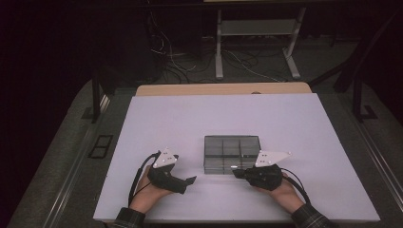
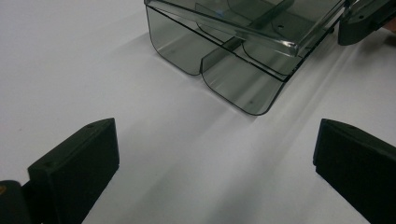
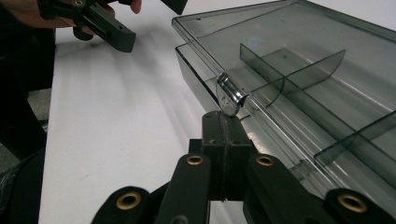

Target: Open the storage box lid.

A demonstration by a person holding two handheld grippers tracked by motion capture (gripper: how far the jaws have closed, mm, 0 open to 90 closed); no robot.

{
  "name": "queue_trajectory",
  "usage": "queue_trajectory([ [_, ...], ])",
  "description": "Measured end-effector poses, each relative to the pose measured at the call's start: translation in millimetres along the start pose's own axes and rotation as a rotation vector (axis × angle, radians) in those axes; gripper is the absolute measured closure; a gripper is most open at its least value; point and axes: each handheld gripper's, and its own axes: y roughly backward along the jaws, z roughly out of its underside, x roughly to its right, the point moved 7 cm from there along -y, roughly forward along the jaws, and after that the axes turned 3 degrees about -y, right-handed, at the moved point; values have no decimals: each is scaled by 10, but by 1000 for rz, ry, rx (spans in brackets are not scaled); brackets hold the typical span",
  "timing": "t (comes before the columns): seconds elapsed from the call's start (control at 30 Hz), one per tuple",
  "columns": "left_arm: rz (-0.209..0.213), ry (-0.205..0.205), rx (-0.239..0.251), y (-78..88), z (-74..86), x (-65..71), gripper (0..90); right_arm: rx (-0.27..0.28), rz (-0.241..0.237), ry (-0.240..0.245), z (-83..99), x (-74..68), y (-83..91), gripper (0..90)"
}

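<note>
Box (image 1: pixel 232 153) of smoky clear plastic sits near the middle of the white table (image 1: pixel 294 123), a little toward my side, with its thin dividers splitting the inside into compartments and its lid lying over the top.

Going from the left in the high view: my left hand (image 1: pixel 145 194) comes in from the bottom edge and holds my left gripper (image 1: pixel 190 181) low over the table, pointing toward the box's left front corner but well short of it. In the left gripper view my two black jaws stand wide apart at the bottom corners, with bare white table between them and nothing in their grasp. The box's rounded front walls lie ahead of them, clear of both jaws.

Further right, the box itself, then my right gripper (image 1: pixel 235 172), held in my right hand (image 1: pixel 283 192), with its tip at the box's front right edge. In the right gripper view my jaws are pressed flat together, nothing pinched between the pads. Just past their tip a small shiny metal catch (image 3: pixel 229 99) sits on the front edge of the lid (image 3: pixel 280 32); the tip looks to be touching it or just under it, I cannot tell which. My left gripper (image 3: pixel 111 31) shows far off at the top left of that view.
</note>
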Motion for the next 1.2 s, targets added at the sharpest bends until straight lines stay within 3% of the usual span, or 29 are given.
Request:
queue_trajectory([
  [0.43, 15, -3, 14, 0, -19, 18, 0, 18, 1, -2, -110, 10, 35, 894],
  [0.6, 46, -3, 37, -7, -74, 69, 62, 25, 4, 3, -156, 15, 51, 894],
  [0.77, 74, -8, 68, -52, -163, 140, 153, 26, 4, 4, -172, 13, 55, 894],
  [0.9, 94, -5, 94, -62, -243, 188, 276, 22, 6, 5, -174, 11, 56, 894],
  [1.2, 104, -19, 94, -155, -321, 240, 656, 23, 5, 11, -175, 13, 61, 894],
])
